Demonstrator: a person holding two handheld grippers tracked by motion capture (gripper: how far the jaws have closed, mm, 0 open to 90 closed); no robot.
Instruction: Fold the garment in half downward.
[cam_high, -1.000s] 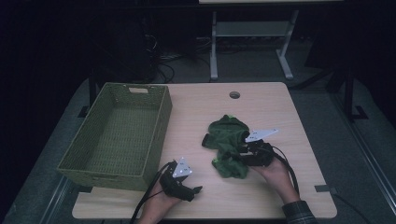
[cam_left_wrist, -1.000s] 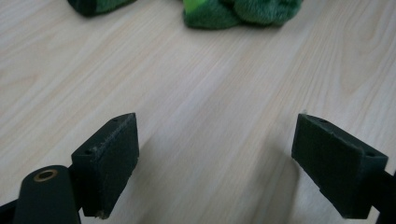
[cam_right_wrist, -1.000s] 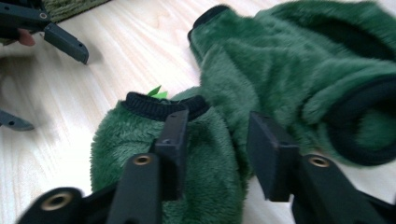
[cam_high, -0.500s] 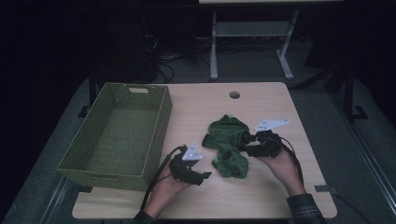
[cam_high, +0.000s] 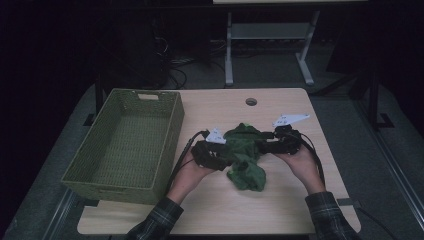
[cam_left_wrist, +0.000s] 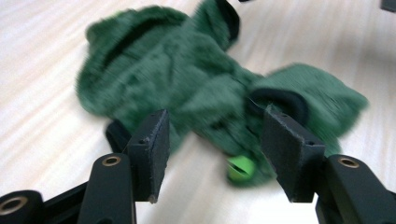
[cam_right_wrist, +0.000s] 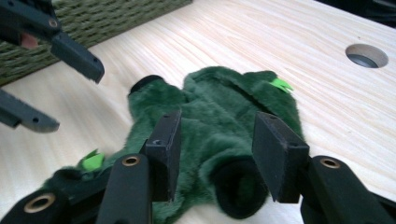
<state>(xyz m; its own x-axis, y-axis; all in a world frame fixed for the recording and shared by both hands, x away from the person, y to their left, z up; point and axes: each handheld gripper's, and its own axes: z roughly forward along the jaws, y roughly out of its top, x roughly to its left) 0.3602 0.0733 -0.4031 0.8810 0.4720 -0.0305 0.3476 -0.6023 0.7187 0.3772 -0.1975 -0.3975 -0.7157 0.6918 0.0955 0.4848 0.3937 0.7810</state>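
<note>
A dark green fuzzy garment (cam_high: 245, 160) with black cuffs lies crumpled at the table's middle. My left gripper (cam_high: 231, 159) reaches it from the left. In the left gripper view its jaws (cam_left_wrist: 217, 122) stand apart and have just been closing; the garment's (cam_left_wrist: 187, 88) near edge and a light green tag (cam_left_wrist: 240, 168) lie between them, and no pad visibly presses. My right gripper (cam_high: 259, 148) comes in from the right. Its jaws (cam_right_wrist: 219, 120) have just closed slightly and straddle the fabric (cam_right_wrist: 224, 107) above a black cuff (cam_right_wrist: 238, 191). The left gripper (cam_right_wrist: 56, 88) hangs open at that view's upper left.
A woven green basket (cam_high: 125, 145) stands on the table's left half, close beside the left hand; its wall (cam_right_wrist: 116, 14) runs along the far side in the right gripper view. A round cable hole (cam_high: 251, 101) sits near the far edge. Bare wood (cam_high: 280, 205) lies in front.
The left hand came up from the table's front edge to the garment's left side, its jaws narrowing. The right gripper rose a little at the garment's right side.
</note>
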